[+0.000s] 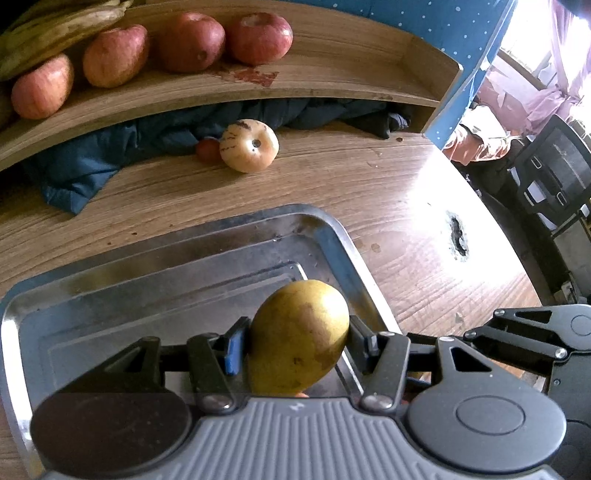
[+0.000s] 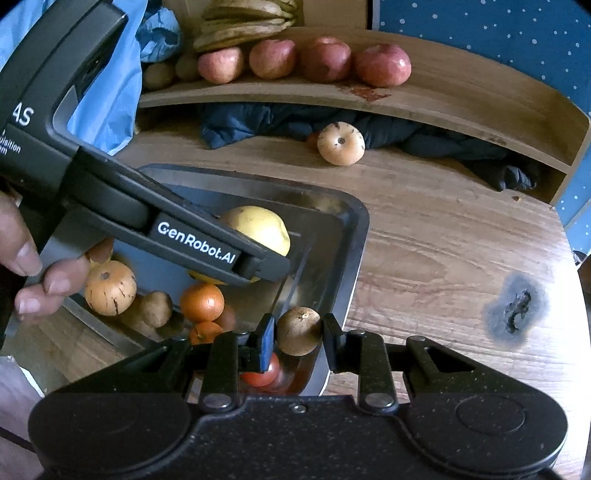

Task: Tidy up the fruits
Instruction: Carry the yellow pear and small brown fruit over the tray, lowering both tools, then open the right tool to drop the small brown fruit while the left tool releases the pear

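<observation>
Your left gripper (image 1: 297,338) is clamped on a yellow-green mango (image 1: 298,338); both pads press its sides and the jaws stand about half apart around it. In the left wrist view the mango sits dead centre between the fingers, above the right end of the metal tray (image 1: 332,236). At 12 o'clock from it, on the wooden table (image 1: 406,206), lies a pale striped round fruit (image 1: 249,146), touching a small red fruit at its 9 o'clock.

Your right gripper (image 2: 298,332) is closed narrowly on a small brown round fruit (image 2: 298,331), held right between the pads over the tray's near right corner. From that fruit, the mango shows at 11 o'clock, half hidden behind the left gripper's arm. At 9 to 10 o'clock in the tray lie an orange (image 2: 202,302), a small brown fruit (image 2: 156,308) and a second pale striped fruit (image 2: 110,288). A tomato (image 2: 264,373) lies just below the pads.

Red apples (image 2: 325,59) line the wooden shelf (image 2: 461,103) at 12 o'clock, bananas (image 2: 243,22) at their left end.
</observation>
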